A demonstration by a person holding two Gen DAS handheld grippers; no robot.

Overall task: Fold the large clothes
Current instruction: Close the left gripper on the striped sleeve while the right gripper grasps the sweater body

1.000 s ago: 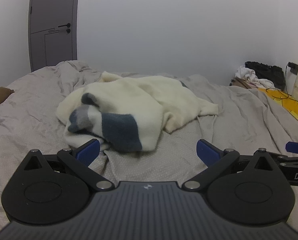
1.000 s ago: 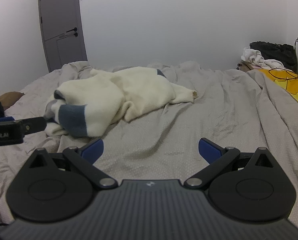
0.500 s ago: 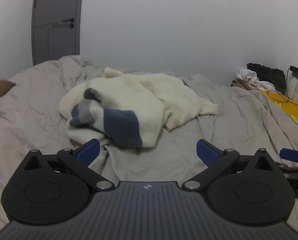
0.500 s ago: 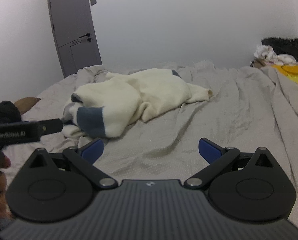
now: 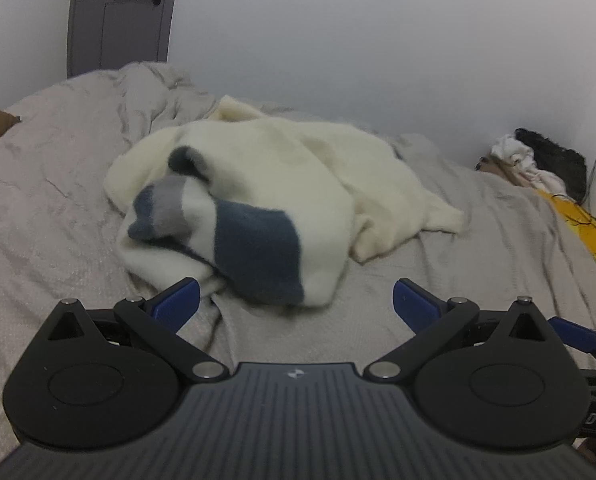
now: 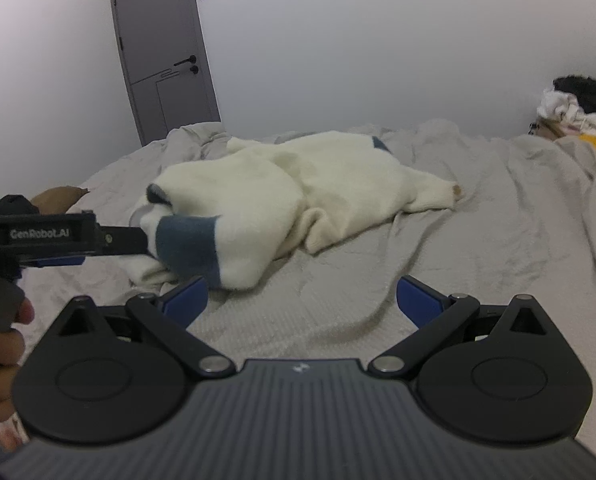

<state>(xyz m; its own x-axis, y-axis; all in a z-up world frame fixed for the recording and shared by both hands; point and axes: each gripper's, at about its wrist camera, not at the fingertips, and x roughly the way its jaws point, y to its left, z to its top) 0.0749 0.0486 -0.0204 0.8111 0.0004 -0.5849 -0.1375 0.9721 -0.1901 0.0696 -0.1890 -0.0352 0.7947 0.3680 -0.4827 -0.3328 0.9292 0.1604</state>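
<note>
Across the middle of both frames, the crumpled cream sweater (image 5: 265, 200) on the bed (image 5: 498, 248) is looming larger than a second ago as I am bringing my wide-open left gripper (image 5: 293, 300) and equally spread right gripper (image 6: 302, 294) closer, nothing grasped, so folding is only starting.
</note>
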